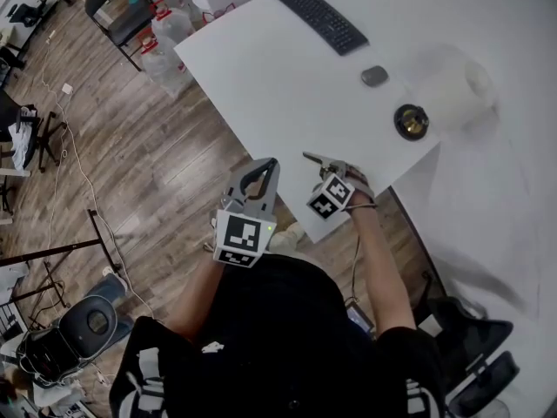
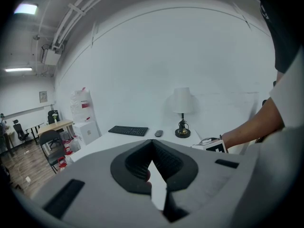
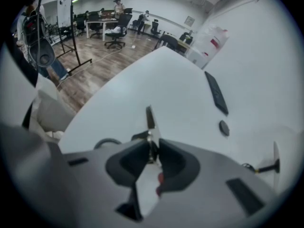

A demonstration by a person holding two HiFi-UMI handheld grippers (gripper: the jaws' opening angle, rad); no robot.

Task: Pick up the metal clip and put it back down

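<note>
Right gripper view showed the right hand-held gripper (image 3: 152,144) narrowed onto the metal clip (image 3: 150,122), nipped between its jaw tips, one arm sticking out ahead over the white table (image 3: 180,89). The left hand-held gripper (image 2: 153,142), beside it, had its jaws together, empty.

wood floor (image 1: 130,146); white table (image 1: 278,85); white wall (image 2: 166,56); ceiling lights (image 2: 26,8)
</note>
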